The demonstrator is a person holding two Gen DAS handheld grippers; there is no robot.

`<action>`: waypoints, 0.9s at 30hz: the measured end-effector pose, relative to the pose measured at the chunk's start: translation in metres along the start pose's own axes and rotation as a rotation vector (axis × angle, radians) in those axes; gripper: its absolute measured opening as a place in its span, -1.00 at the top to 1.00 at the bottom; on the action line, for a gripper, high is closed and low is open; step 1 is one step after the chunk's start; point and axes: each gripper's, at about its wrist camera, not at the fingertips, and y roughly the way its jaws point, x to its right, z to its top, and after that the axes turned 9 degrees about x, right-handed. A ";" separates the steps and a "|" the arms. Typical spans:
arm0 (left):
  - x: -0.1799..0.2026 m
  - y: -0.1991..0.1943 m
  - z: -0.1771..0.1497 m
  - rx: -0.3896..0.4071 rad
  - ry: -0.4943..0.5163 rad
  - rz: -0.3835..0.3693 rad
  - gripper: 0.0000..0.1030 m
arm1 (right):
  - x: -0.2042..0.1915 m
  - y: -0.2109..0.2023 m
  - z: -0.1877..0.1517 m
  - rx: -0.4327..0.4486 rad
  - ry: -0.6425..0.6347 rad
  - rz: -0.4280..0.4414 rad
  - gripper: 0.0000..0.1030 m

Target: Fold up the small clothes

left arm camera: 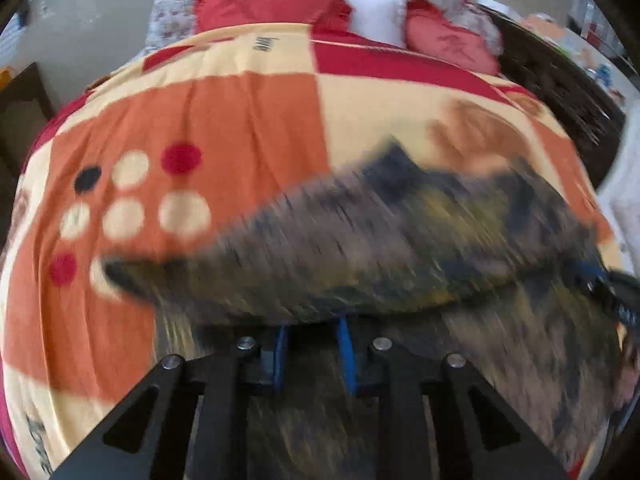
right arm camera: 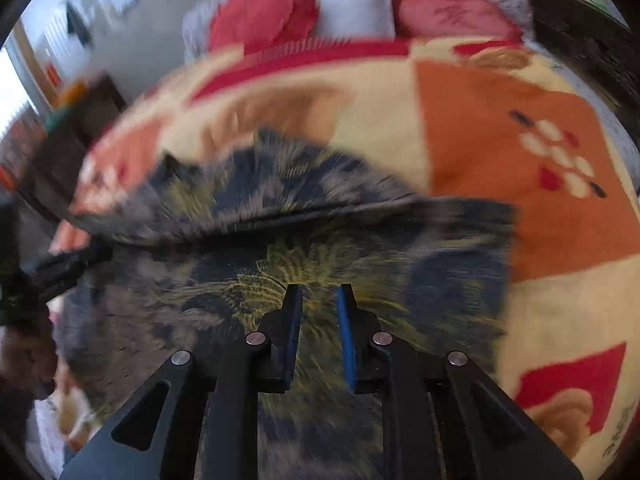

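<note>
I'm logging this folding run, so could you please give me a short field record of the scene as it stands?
surface: bed with orange, cream and red patterned blanket
garment: dark grey-blue patterned cloth with yellow marks, partly folded over itself
left gripper: fingertips hidden under the cloth's fold; grip unclear
right gripper: jaws apart, above the cloth
background: red heart-shaped cushions, white pillow
image quality: motion-blurred

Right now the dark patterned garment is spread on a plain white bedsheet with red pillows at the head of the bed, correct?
Not quite. The dark patterned garment lies on an orange, cream and red patterned blanket, not a plain white sheet, as the left wrist view shows. The red pillows are indeed at the head of the bed.
</note>
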 end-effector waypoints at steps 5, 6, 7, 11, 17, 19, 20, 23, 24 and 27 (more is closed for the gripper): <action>-0.031 -0.010 0.028 0.085 -0.130 0.073 0.39 | 0.016 0.007 0.027 0.120 0.166 0.045 0.23; -0.030 -0.016 0.025 0.102 -0.132 0.054 0.34 | 0.019 0.004 0.027 0.121 0.201 0.052 0.23; -0.025 -0.021 0.020 0.115 -0.120 0.037 0.24 | 0.020 0.001 0.026 0.117 0.230 0.057 0.23; 0.005 -0.021 -0.001 0.122 -0.029 -0.039 0.20 | 0.001 -0.015 0.016 0.161 0.166 0.040 0.23; 0.027 0.013 -0.009 0.126 0.001 -0.002 -0.22 | -0.032 0.015 0.011 0.079 0.014 -0.172 0.23; 0.025 0.017 -0.012 0.142 -0.013 -0.005 -0.24 | -0.026 0.026 0.011 0.101 -0.003 -0.182 0.23; 0.026 0.017 -0.013 0.147 -0.009 0.002 -0.25 | -0.027 0.030 0.010 0.124 -0.031 -0.184 0.23; 0.029 0.019 -0.012 0.151 0.002 0.018 -0.26 | -0.038 0.035 0.004 0.197 -0.094 -0.207 0.18; 0.028 0.020 -0.012 0.151 0.001 0.019 -0.27 | -0.042 0.037 0.002 0.206 -0.100 -0.218 0.18; 0.029 0.020 -0.012 0.153 0.003 0.026 -0.30 | -0.044 0.038 0.002 0.213 -0.110 -0.229 0.18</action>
